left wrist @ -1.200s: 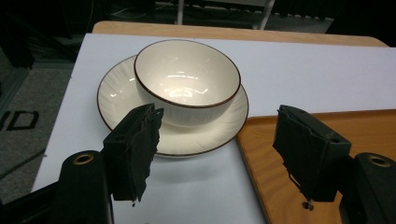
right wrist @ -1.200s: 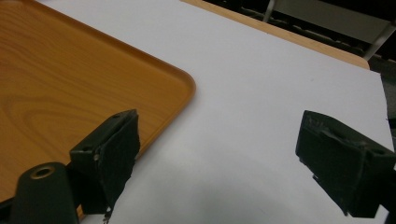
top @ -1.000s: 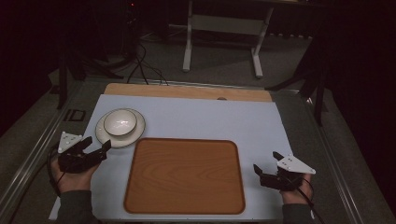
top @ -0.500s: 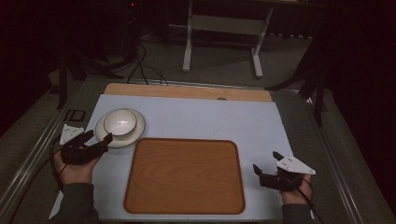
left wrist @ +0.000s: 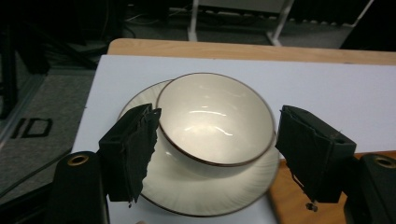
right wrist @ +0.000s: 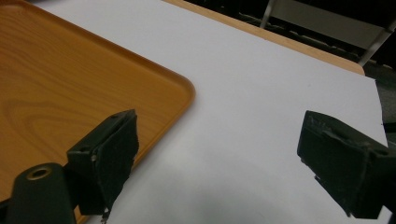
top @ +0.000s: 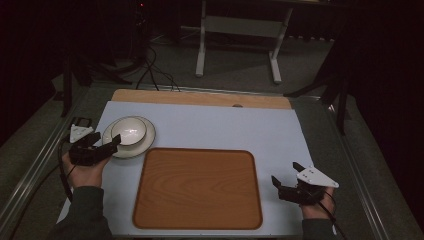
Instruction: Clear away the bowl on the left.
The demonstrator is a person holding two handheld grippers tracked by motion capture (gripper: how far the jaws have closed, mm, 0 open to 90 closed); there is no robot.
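left claw [left wrist: 217, 154] spread wide around bowl [left wrist: 215, 116] on plate [left wrist: 205, 186], tabletop's left edge, ready to pinch | right claw [right wrist: 224, 163] spread, idle beside tray [right wrist: 70, 93]

A dim room — grey floor [top: 240, 60], a white-legged stand [top: 237, 30] beyond the table, black cables [top: 150, 65] trailing.

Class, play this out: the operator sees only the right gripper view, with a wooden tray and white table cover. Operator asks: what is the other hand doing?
Observer: The left gripper is open, jaws either side of a white bowl.
Operator: Is the bowl on the tray?
Observer: No, it sits on a plate beside the tray.
Operator: Where is my gripper?
Observer: The right gripper hovers open at the tray's right edge.
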